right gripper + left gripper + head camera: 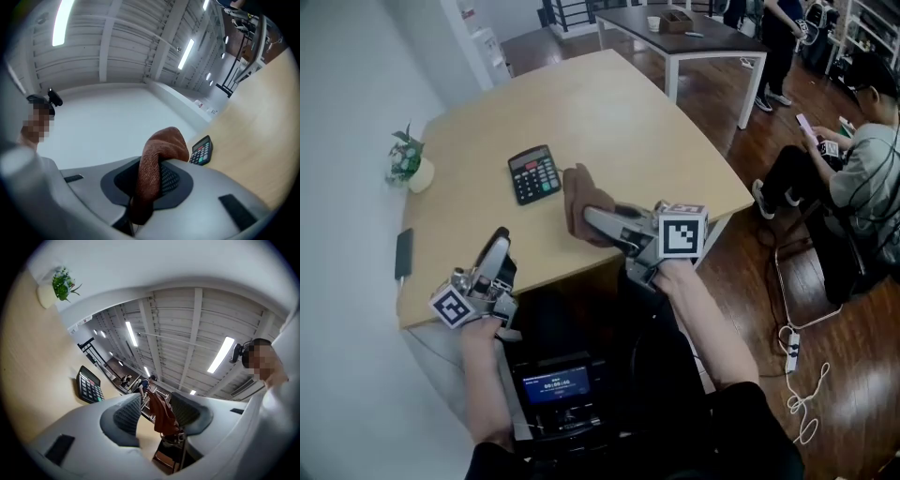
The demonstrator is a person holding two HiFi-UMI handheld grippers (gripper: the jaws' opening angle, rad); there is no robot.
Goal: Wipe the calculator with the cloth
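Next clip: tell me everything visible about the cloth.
The cloth is rust-brown, terry-like fabric, bunched into a thick fold. The right gripper is shut on it: it runs between the jaws and flops over one jaw's tip. In the head view it hangs over the table, just right of the calculator, apart from it. Whether it touches the tabletop is unclear.
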